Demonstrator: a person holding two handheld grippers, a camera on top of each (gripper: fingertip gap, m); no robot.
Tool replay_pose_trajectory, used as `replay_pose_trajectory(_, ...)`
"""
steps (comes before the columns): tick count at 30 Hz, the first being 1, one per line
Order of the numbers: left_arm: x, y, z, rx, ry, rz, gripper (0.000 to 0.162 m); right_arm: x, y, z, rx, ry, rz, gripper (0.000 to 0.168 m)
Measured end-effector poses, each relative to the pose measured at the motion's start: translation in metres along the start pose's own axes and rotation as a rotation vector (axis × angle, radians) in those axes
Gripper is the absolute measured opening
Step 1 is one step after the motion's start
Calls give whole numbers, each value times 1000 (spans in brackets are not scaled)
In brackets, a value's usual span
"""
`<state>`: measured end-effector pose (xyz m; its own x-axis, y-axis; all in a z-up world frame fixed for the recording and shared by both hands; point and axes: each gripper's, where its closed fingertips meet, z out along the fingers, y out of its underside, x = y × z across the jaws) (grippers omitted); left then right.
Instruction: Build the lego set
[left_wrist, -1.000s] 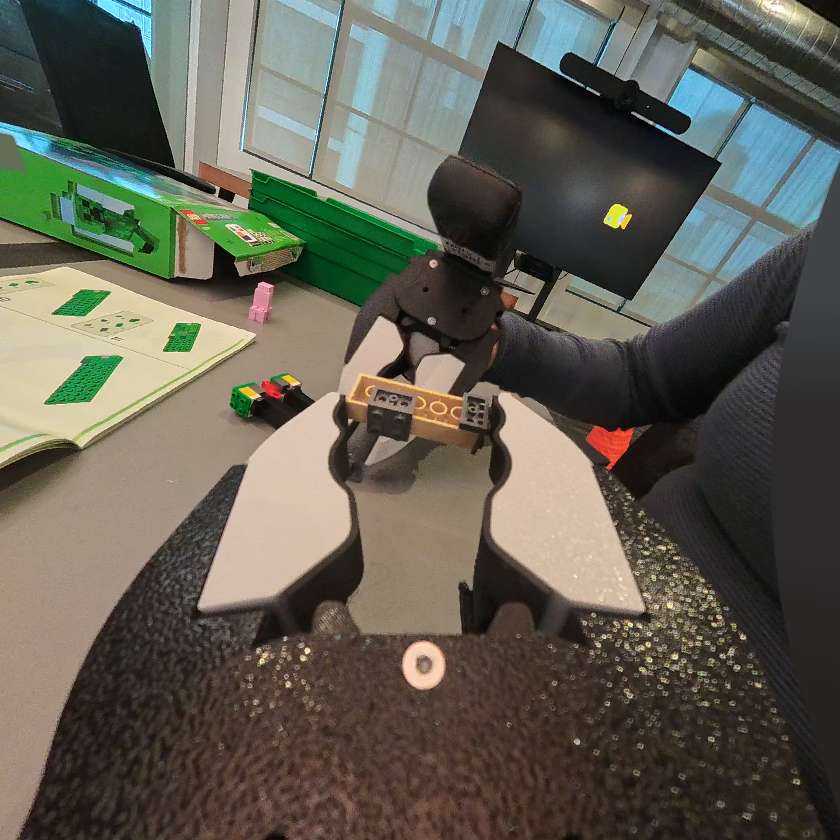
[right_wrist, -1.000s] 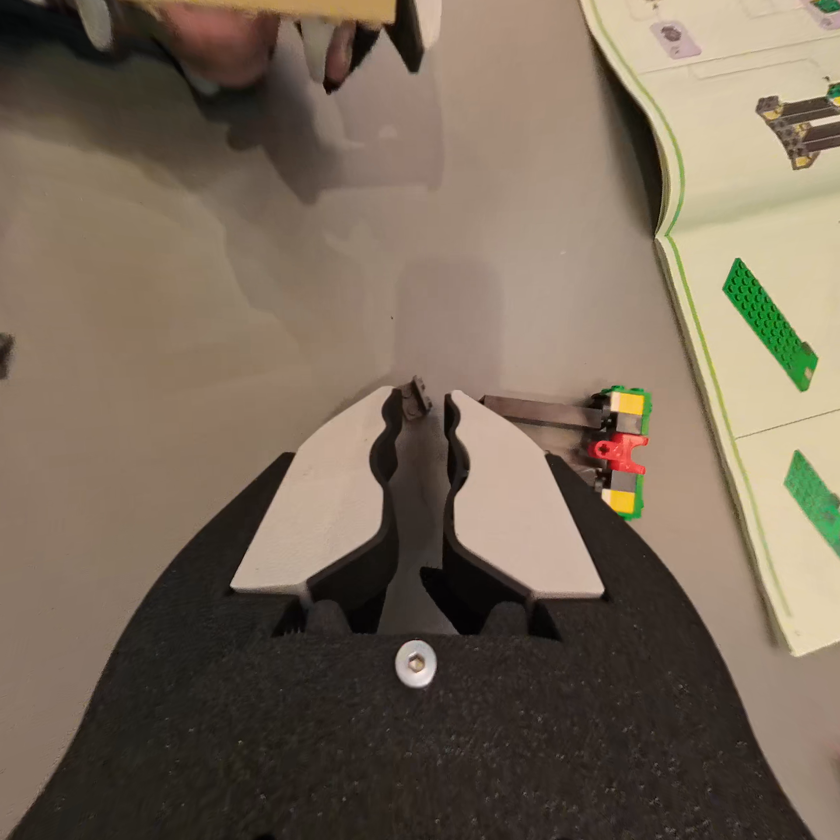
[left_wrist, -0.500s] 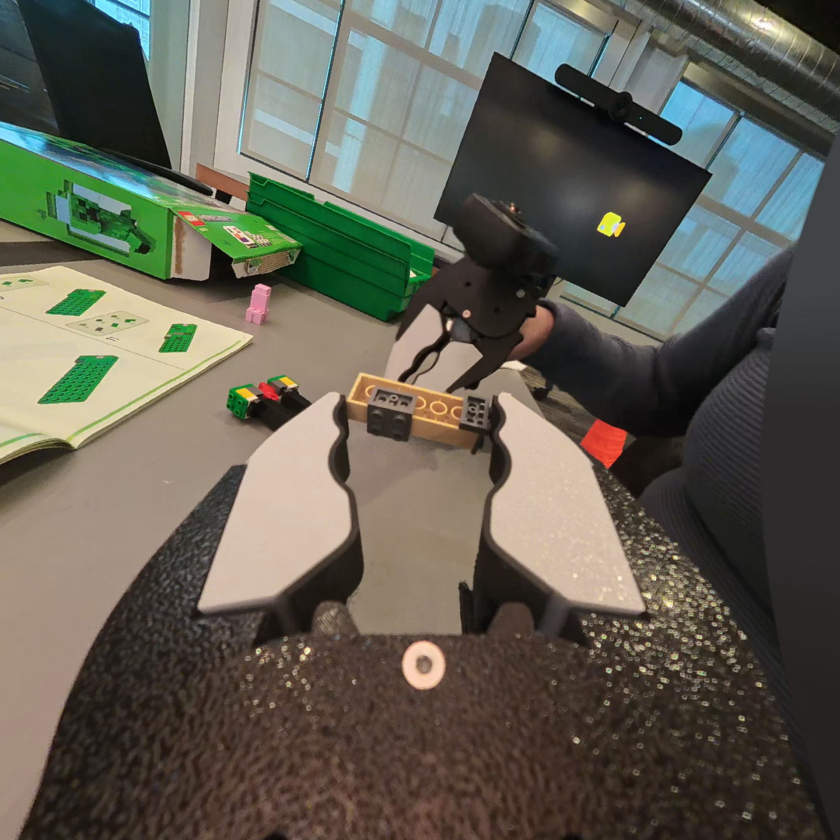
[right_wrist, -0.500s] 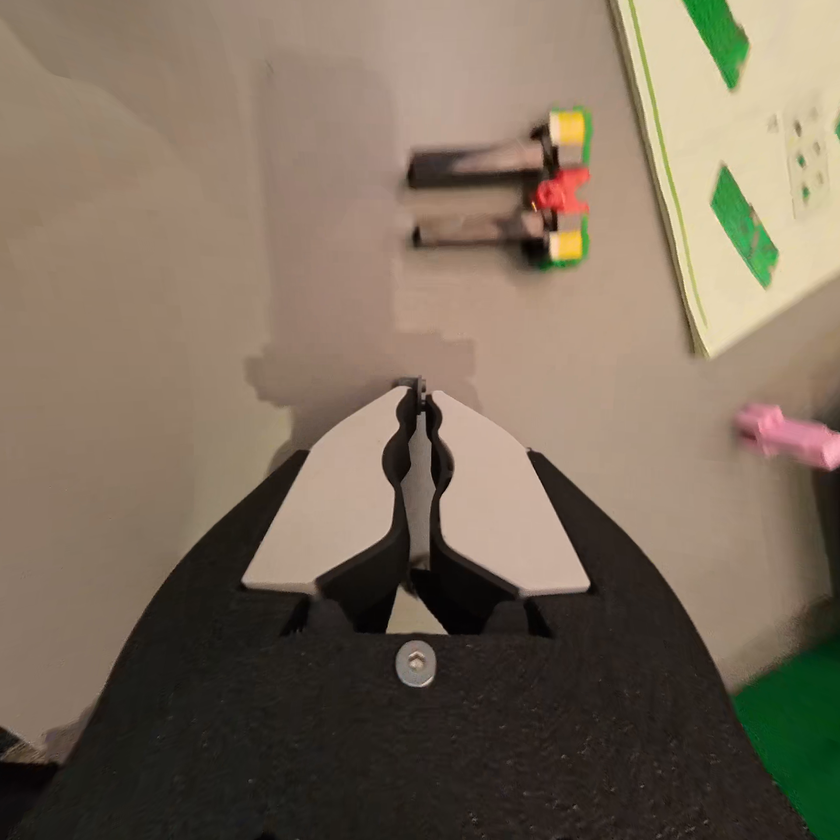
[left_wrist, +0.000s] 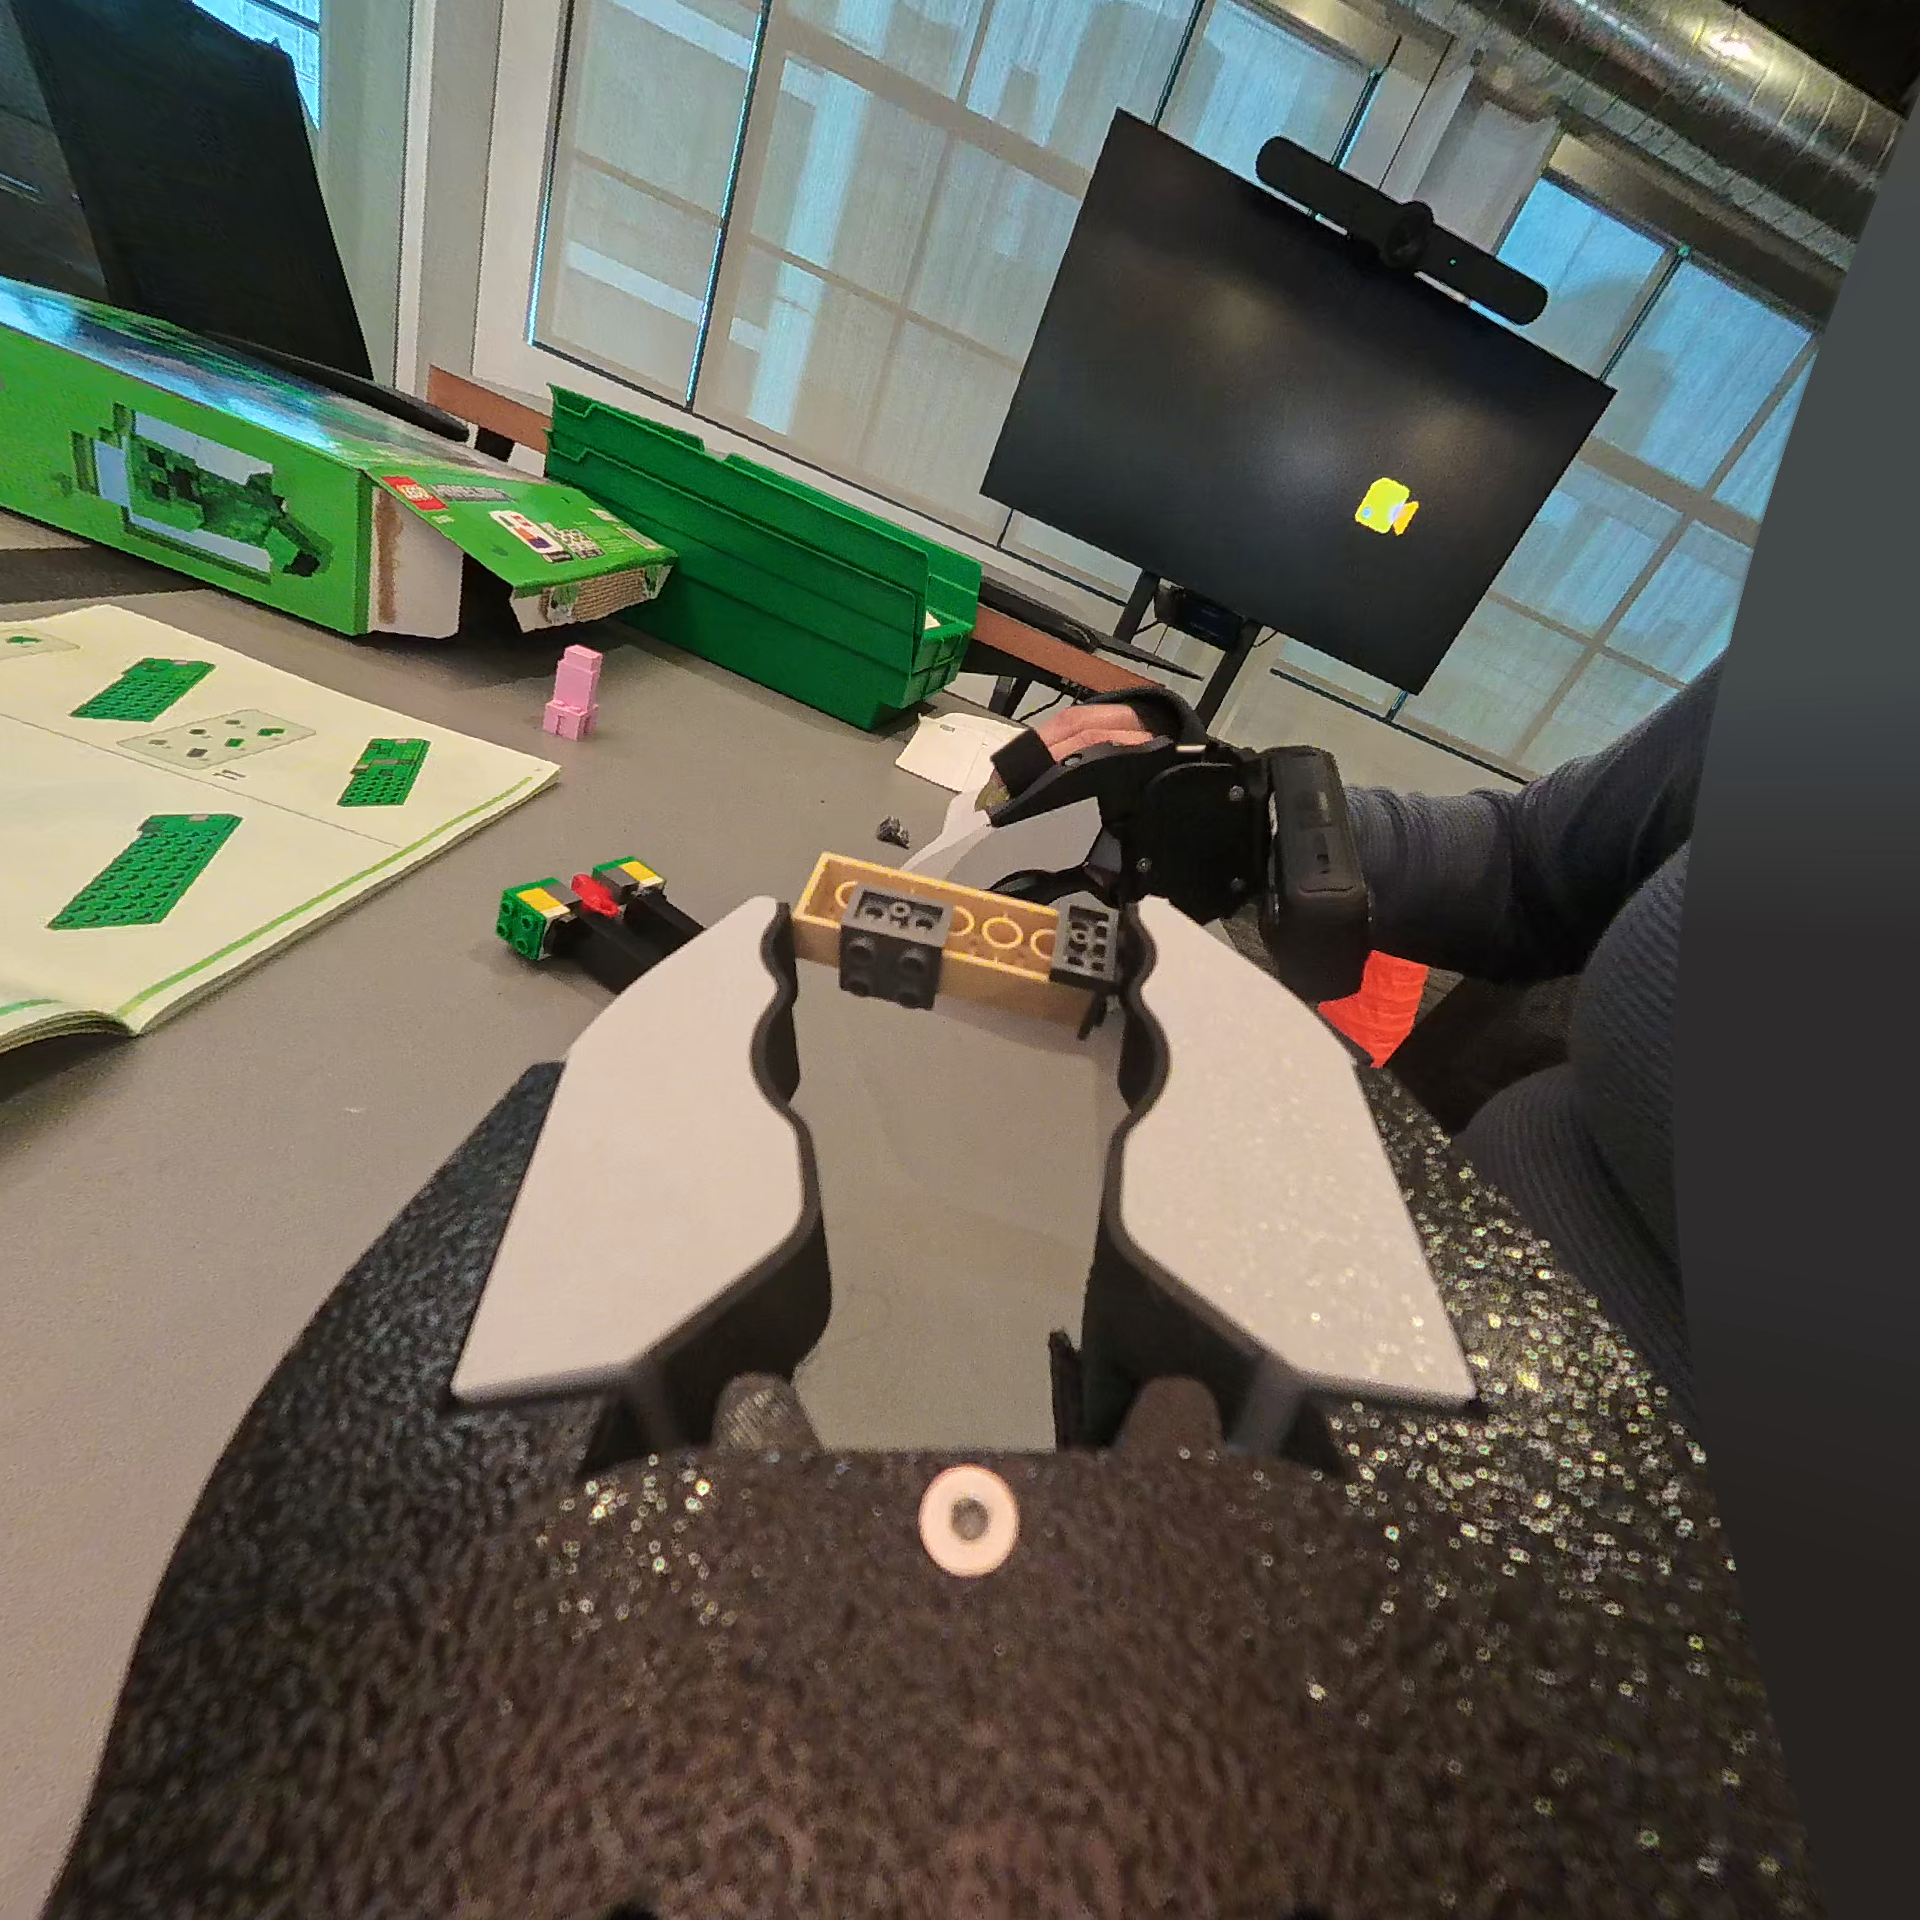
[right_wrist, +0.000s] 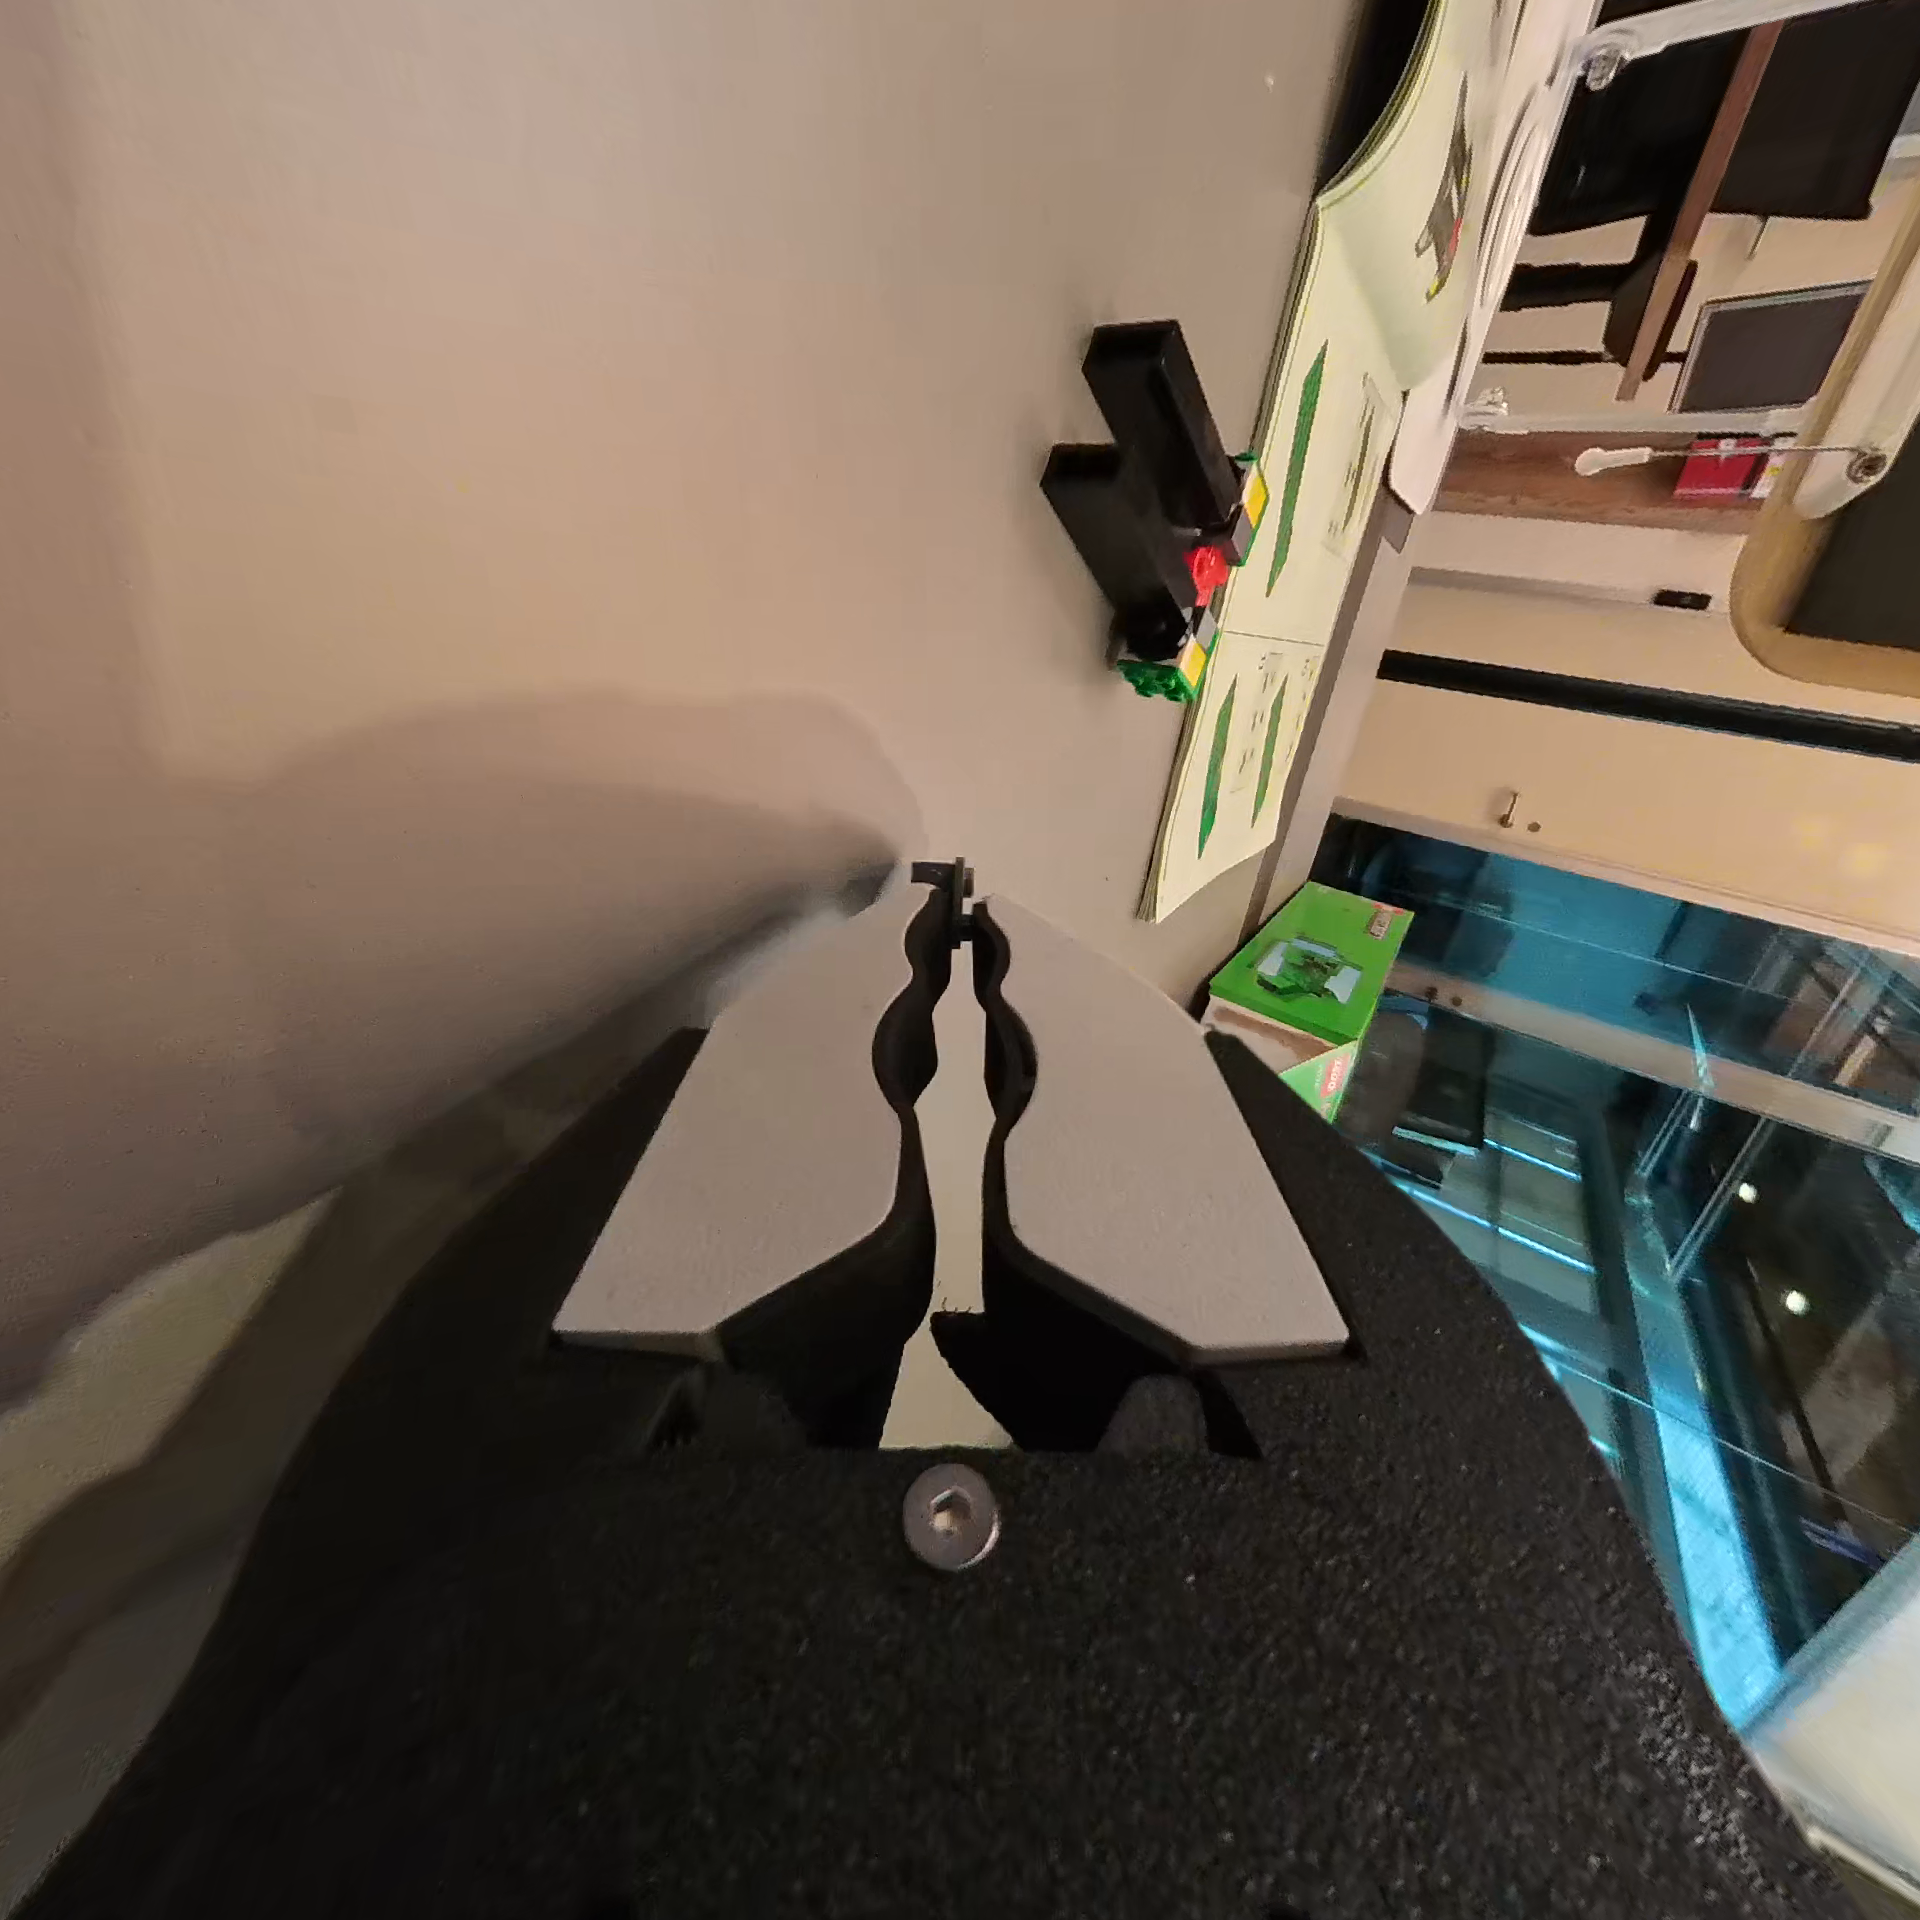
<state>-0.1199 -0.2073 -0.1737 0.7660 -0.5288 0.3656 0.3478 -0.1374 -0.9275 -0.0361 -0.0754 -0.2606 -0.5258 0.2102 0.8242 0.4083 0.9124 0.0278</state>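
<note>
My left gripper (left_wrist: 951, 935) is shut on a tan brick (left_wrist: 997, 940), held underside up above the table, with two dark grey pieces (left_wrist: 894, 940) fixed to it. My right gripper (right_wrist: 961, 904) is shut on a small dark grey piece (right_wrist: 945, 878) pinched at its tips, rolled on its side; it also shows in the left wrist view (left_wrist: 1049, 831) just behind the tan brick. A black sub-assembly with green, yellow and red ends (left_wrist: 582, 914) lies on the table, also seen in the right wrist view (right_wrist: 1164, 499).
An open instruction booklet (left_wrist: 187, 779) lies at the left, behind it a green set box (left_wrist: 239, 499) and green bins (left_wrist: 790, 582). A pink figure (left_wrist: 574, 691) stands by the box. A tiny dark piece (left_wrist: 891, 829) lies on the table. A screen (left_wrist: 1288, 416) stands behind. My right fingertips sit around 20 cm from my left ones. The left gripper is farther from the pink figure (left_wrist: 574, 691), some 30 cm, than the right, some 20 cm.
My right gripper closed on the small dark piece, lifted it off the table, swung right and rolled onto its side. My left gripper and its tan brick stayed still.
</note>
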Motion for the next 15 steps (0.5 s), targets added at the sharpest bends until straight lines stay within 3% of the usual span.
replay_pose_trajectory(10, 0, 1, 0, -5, 0, 3, 59, -13, -3, -5, 75, -87, -46, 12)
replay_pose_trajectory(15, 0, 1, 1, -9, 0, 5, 59, -14, -3, -16, 129, -195, 24, 30)
